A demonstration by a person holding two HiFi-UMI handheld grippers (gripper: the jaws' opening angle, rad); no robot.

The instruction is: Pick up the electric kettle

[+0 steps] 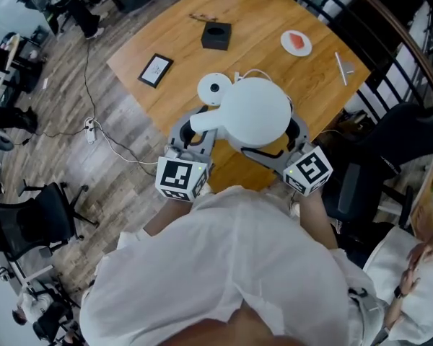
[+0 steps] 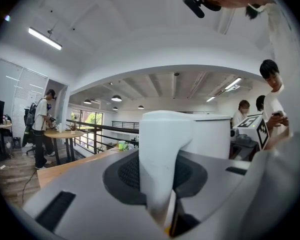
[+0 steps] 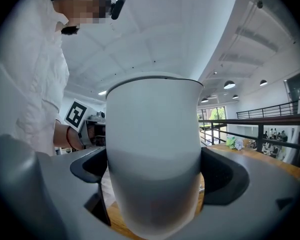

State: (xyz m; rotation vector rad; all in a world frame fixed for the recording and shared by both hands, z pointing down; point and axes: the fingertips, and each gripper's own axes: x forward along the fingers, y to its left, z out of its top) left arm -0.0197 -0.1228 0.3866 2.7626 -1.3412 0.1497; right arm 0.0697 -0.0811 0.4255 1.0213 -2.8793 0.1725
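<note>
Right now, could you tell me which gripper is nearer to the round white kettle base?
Left. The left gripper holds the handle beside the kettle base; the right gripper clamps the kettle on its far side.

There was one white electric kettle and two grippers, the left gripper and the right gripper. One wooden table bore one round white base, one black box, one dark-framed card and one small white plate.

- bright, even indoor light from ceiling strips and windows.
- gripper views bulge, with dark round corners.
- kettle up close is soft.
</note>
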